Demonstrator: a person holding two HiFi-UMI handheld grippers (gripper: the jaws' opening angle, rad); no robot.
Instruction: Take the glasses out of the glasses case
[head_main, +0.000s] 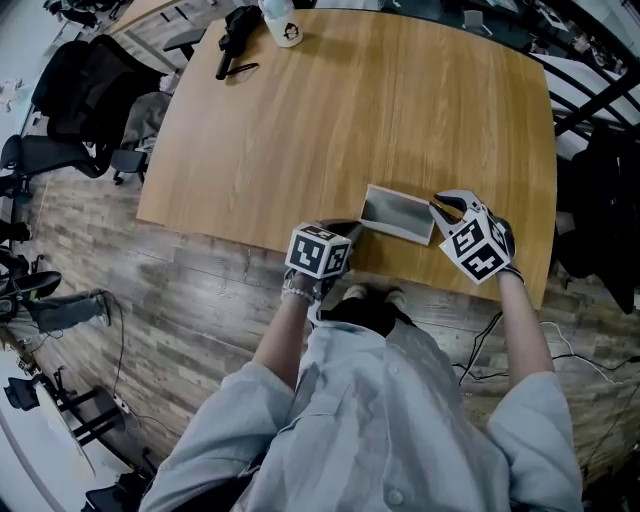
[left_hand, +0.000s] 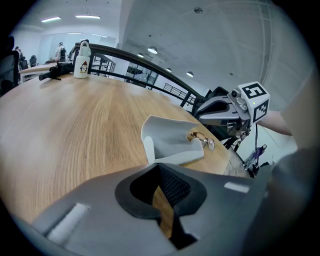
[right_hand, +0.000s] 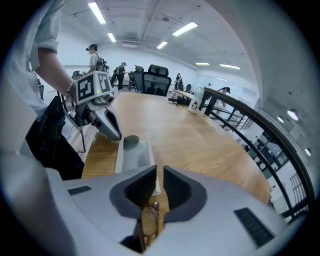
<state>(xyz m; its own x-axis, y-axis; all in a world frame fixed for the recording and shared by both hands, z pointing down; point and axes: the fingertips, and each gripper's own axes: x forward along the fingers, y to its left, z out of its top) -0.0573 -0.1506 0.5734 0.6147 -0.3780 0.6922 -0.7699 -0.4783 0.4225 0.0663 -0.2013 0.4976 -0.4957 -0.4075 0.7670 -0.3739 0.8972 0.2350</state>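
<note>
hidden: glasses (left_hand: 202, 140) don't show in the head view, the right gripper (right_hand: 159, 182) covers that spot; the left gripper (left_hand: 161, 172) tips are lost behind its marker cube there
hard to tell: whether one temple of the glasses lies on the case rim; a dark round patch at the case's left end in the right gripper view, unclear what it is
left gripper: jaws nearly together, tips look to meet, only a sliver of table in the slit, nothing held; tip at the case's left end, contact unclear
right gripper: jaws narrow but apart, pads on nothing; a lens shows through the slot behind the pads, below the gripper
glasses case (head_main: 397, 214): open, by the table's near edge, between the two grippers; only grey lining shows inside
glasses: out of the case, on the wooden table (head_main: 330, 120) just beside the case's right end, under the right gripper
far edge: white penguin bottle (head_main: 283, 22) and a black gadget (head_main: 236, 35), well apart from the case
</note>
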